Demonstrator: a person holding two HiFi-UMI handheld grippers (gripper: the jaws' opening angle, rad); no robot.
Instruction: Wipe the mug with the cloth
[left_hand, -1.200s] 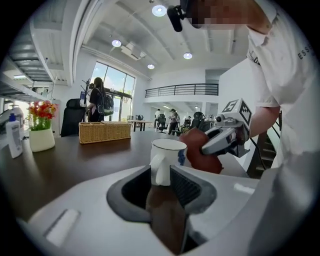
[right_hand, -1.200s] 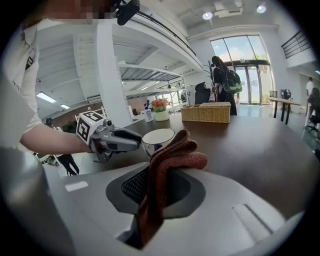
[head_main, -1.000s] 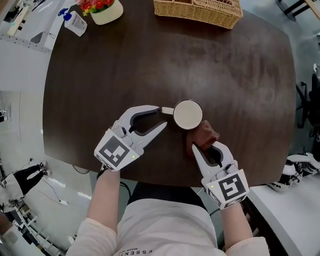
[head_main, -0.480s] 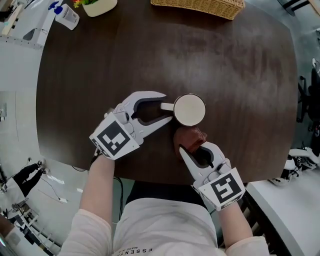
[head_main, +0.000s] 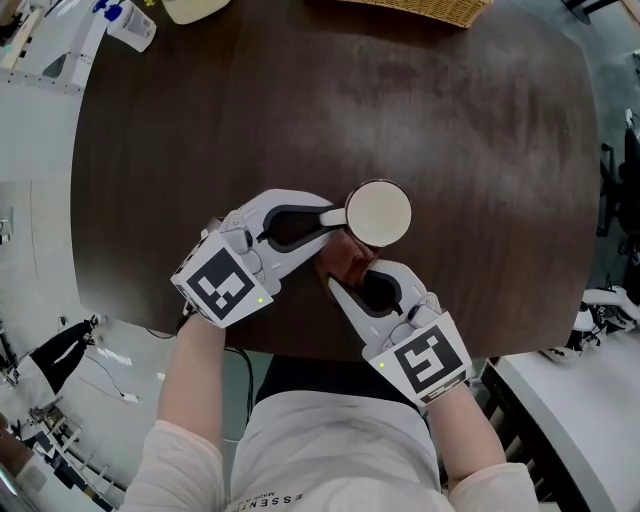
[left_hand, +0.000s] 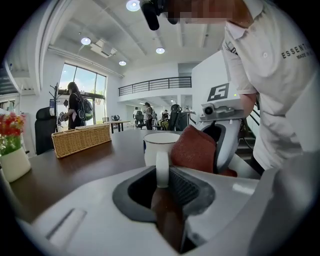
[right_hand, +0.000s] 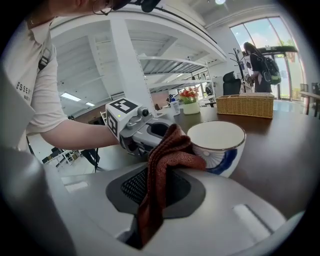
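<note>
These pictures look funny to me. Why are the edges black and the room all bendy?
Left gripper view and right gripper view: the wide lens bends the room and leaves black corners; head view: no black corners, only pale glare across the dark brown wooden table.

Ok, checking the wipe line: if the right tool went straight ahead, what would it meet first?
The mug, just ahead; the cloth in the right tool looks pressed against its side.

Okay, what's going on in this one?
A person stands at a dark table with a tool in each hand. The left tool is shut on the handle of the white mug, which stands upright on the table. The right tool is shut on a reddish-brown cloth and holds it up against the mug's side nearest the person.
</note>
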